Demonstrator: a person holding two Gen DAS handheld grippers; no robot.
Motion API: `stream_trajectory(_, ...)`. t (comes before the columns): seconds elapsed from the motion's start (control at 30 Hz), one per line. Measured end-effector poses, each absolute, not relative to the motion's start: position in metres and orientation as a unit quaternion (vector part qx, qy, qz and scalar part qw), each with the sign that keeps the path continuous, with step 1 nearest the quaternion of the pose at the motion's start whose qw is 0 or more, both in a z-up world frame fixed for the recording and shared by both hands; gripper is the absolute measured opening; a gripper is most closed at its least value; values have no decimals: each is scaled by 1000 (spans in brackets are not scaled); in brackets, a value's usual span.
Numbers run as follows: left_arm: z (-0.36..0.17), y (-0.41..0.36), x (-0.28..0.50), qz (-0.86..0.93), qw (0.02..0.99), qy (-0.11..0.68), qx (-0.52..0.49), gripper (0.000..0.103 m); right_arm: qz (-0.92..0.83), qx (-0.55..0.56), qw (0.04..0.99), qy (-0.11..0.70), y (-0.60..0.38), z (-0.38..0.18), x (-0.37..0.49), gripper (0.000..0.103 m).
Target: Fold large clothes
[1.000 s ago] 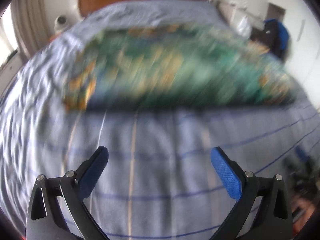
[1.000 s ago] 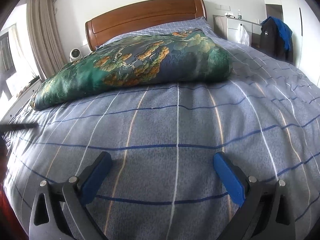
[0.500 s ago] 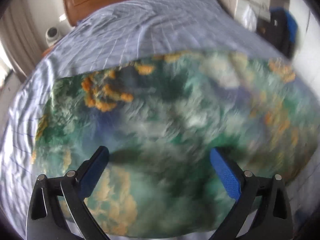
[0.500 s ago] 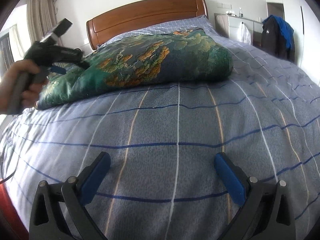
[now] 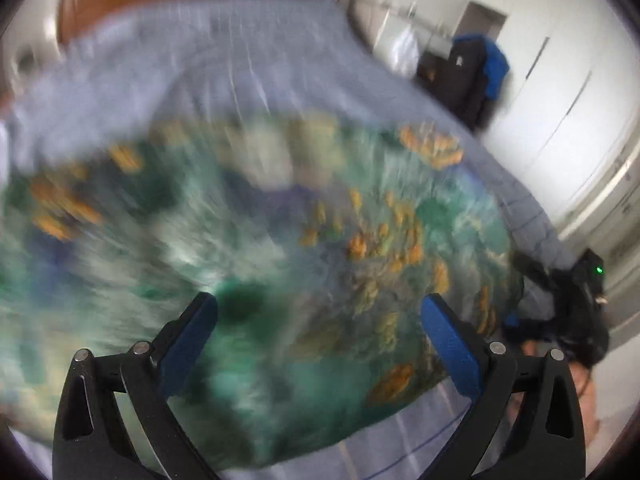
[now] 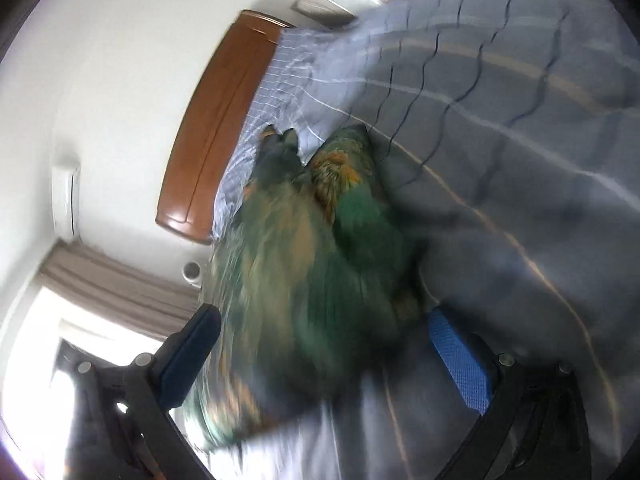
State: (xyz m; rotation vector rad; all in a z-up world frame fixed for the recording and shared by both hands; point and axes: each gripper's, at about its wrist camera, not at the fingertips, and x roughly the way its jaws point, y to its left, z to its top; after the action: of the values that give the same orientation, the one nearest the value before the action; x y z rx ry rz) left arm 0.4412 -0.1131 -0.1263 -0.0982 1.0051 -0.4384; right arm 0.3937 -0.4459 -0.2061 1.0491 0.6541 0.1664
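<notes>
1 green garment (image 5: 280, 264), 1 bed (image 5: 248, 68), 2 claws (image 5: 318, 336)

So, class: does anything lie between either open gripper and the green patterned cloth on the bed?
Nothing visible does. The left gripper and right gripper both stand open, with the green cloth directly ahead between their fingers.

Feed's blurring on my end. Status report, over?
Left gripper open, above the green patterned quilt. Right gripper open, rolled sideways at the quilt's edge. Quilt bunched on the bed, ungrasped. Nothing in the way.
</notes>
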Motion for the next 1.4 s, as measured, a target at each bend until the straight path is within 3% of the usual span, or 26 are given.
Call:
stream_trajectory(0.07, -138, -112, 450, -192, 846, 495, -46, 101, 67, 494, 806, 320, -441, -206, 412, 78)
stream_trajectory(0.1, -132, -110, 449, -195, 848, 491, -48, 99, 57, 476, 814, 329, -436, -201, 417, 55)
stream_trajectory(0.13, -119, -104, 447, -212, 847, 483, -67, 98, 48, 448, 828, 334, -431, -191, 418, 41)
stream_trajectory(0.2, -88, -90, 440, -260, 842, 458, -115, 98, 55, 381, 869, 311, -408, -152, 411, 35)
stream_trajectory(0.33, -27, -85, 437, -344, 820, 431, -154, 101, 81, 202, 945, 246, -336, -81, 379, 35)
stream_trajectory(0.43, 8, -104, 438, -399, 797, 437, -123, 101, 102, 72, 970, 209, -265, -52, 361, 35)
stream_trajectory(0.73, 5, -114, 425, -286, 820, 490, 66, 102, 126, -262, 947, 133, -101, -61, 321, 33)
stream_trajectory(0.77, 1, -109, 424, -265, 825, 494, 74, 95, 132, -286, 941, 126, -90, -67, 317, 33)
stream_trajectory(0.8, -4, -101, 424, -243, 828, 499, 78, 61, 135, -302, 936, 120, -83, -70, 314, 33)
stream_trajectory(0.83, -8, -93, 426, -222, 831, 504, 79, 45, 139, -313, 932, 117, -77, -74, 309, 33)
stream_trajectory(0.9, -11, -67, 429, -236, 822, 517, 30, 31, 149, -311, 930, 129, -74, -79, 310, 38)
stream_trajectory(1.0, -6, -27, 429, -238, 828, 507, 0, 30, 214, -238, 934, 157, -86, -70, 307, 71)
stream_trajectory(1.03, -5, -8, 430, -240, 829, 505, -19, 30, 237, -209, 935, 163, -93, -65, 301, 77)
stream_trajectory(1.2, -19, 92, 442, -220, 829, 503, -110, 30, 251, -105, 945, 184, -144, -56, 292, 79)
stream_trajectory(1.4, -91, 202, 438, -152, 811, 518, -224, 33, 226, -61, 942, 239, -169, -73, 323, 78)
